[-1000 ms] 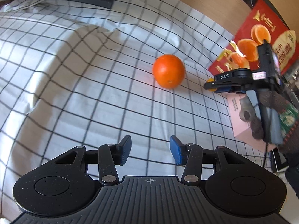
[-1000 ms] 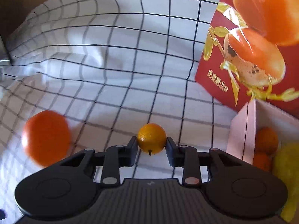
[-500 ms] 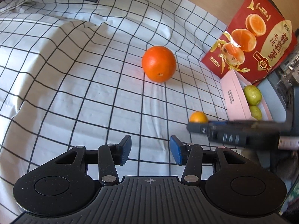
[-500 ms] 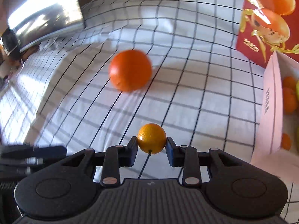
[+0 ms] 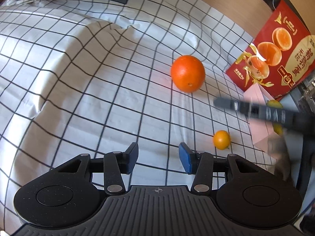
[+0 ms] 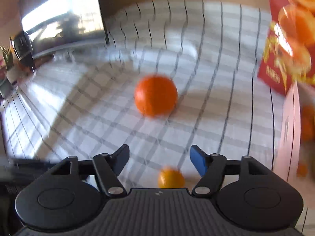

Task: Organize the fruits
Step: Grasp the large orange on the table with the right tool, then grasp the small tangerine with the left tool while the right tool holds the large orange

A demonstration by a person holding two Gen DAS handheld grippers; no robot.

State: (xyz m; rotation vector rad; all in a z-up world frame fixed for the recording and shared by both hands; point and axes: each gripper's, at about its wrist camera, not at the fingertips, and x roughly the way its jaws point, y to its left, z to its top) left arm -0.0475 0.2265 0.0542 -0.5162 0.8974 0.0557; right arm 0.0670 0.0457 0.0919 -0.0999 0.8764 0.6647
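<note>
Nearest, between the fingers (image 6: pixel 198 162) of the right gripper (image 6: pixel 159 160), the small orange (image 6: pixel 170 177) is seen low on the checked cloth (image 6: pixel 206 118), untouched as the jaws are opening. Farther off, dead ahead of that gap, the large orange (image 6: pixel 156 95) is found; being round, no long axis is offered. Beyond, at far right, the pink box (image 6: pixel 289 129) is placed. Meanwhile the left gripper (image 5: pixel 158 158) is held apart and empty, with the large orange (image 5: pixel 187 76) ahead and slightly right.
</note>
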